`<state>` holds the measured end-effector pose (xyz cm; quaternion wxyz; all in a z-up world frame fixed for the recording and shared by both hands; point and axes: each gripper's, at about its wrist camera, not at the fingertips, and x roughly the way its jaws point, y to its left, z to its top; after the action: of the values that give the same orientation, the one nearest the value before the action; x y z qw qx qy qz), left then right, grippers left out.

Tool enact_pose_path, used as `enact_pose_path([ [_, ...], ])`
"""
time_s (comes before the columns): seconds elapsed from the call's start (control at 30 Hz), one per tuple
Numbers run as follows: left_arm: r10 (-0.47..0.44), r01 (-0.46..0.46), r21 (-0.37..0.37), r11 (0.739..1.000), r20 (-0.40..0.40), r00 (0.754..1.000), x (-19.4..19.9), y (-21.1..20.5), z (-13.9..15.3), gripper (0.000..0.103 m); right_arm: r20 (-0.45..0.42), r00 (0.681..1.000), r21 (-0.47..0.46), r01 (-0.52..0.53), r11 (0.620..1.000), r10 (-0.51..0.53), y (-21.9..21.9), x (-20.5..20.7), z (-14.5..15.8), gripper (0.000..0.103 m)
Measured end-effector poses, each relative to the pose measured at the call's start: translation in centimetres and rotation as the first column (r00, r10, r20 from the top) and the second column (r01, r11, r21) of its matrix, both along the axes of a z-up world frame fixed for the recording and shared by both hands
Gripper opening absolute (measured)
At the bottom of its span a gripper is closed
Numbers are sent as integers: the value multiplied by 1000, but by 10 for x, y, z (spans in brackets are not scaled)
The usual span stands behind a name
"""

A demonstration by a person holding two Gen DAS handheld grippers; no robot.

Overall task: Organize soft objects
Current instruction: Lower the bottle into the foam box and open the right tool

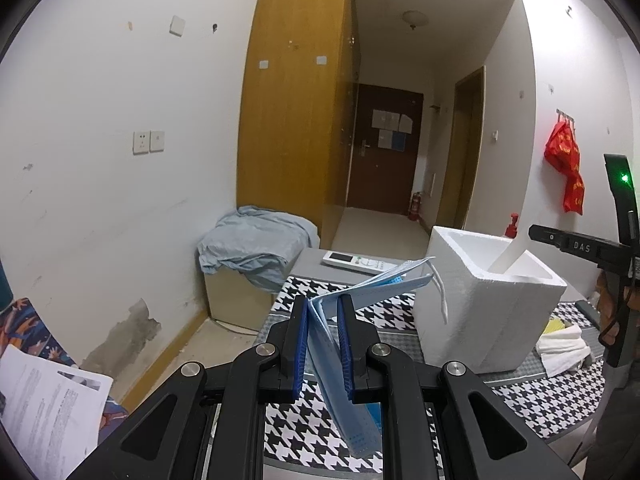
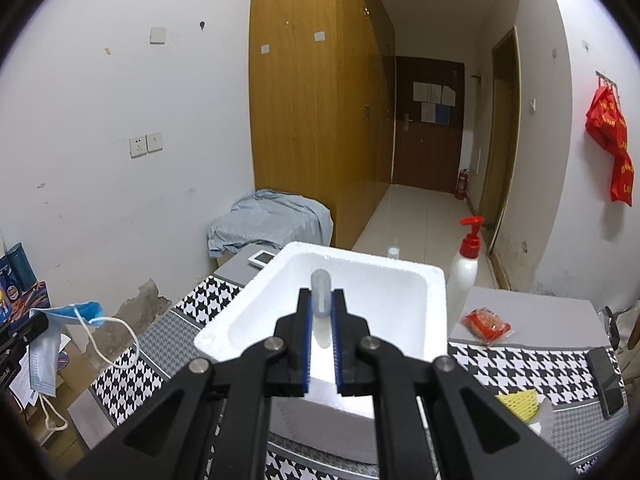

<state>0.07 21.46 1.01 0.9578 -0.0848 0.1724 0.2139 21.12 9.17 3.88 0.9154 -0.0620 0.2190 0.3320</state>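
Observation:
My left gripper (image 1: 322, 308) is shut on a stack of blue face masks (image 1: 384, 284). The masks fold over past the pads, and white ear loops dangle toward the white foam box (image 1: 480, 308). From the right wrist view, the same masks (image 2: 82, 310) hang at the far left edge. My right gripper (image 2: 321, 298) is shut on a small pale translucent tube (image 2: 321, 284), held above the open foam box (image 2: 360, 258). The box stands on a houndstooth mat (image 2: 520, 360).
A red-topped pump bottle (image 2: 466, 268), a red packet (image 2: 486, 326), a yellow cloth (image 2: 520, 400) and a phone (image 2: 606, 380) lie right of the box. Behind it sits a white remote (image 1: 360, 262). A folded white towel (image 1: 560, 348) lies to its right, and a grey cloth (image 1: 256, 240) covers a low cabinet.

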Motion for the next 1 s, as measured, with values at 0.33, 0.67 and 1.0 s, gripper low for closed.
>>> enact_pose_path([
  [0.33,-3,3,-9,1000,-15,1000,2,-2,-2,16,-34,999,-23,0,1000,-1,8,9,-10,11],
  [0.67,-4,4,-9,1000,-15,1000,4,-1,-1,16,-39,999,-21,17,1000,-17,7,12,-12,62],
  [1.0,-19,18,-10,1000,-7,1000,2,-1,0,16,-22,999,-8,36,999,-36,-5,2,-8,74],
])
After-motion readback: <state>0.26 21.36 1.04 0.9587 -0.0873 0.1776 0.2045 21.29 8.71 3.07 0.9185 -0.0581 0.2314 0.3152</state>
